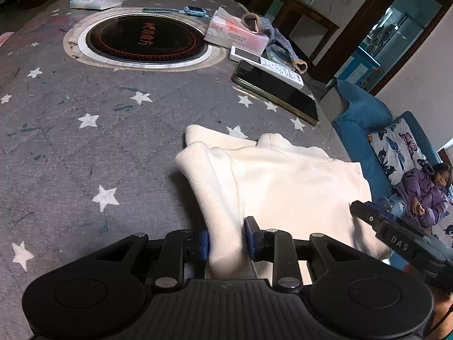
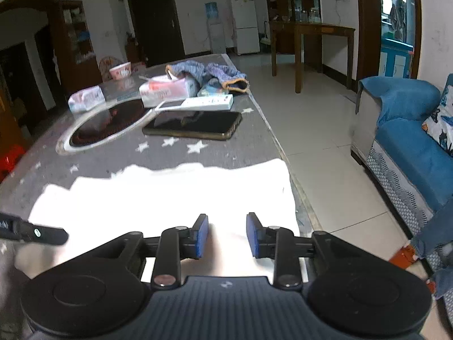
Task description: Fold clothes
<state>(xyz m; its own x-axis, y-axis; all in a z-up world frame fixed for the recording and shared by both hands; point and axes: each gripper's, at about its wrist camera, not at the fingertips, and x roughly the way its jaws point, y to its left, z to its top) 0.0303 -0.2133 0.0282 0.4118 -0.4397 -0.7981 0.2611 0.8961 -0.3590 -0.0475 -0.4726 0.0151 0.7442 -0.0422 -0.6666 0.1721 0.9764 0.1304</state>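
A cream-white fleece garment lies partly folded on the grey star-patterned table. My left gripper is shut on a bunched fold at the garment's near edge. In the right wrist view the garment looks overexposed white and lies flat near the table's right edge. My right gripper hovers over its near edge with the blue pads apart, holding nothing that I can see. The right gripper's body shows at the right of the left wrist view; the left gripper's tip shows at the left of the right wrist view.
Beyond the garment lie a dark phone, a white remote, tissue packs, a knitted blue cloth and a round inset hotplate. The table's right edge drops to tiled floor. A blue sofa with a child stands at the right.
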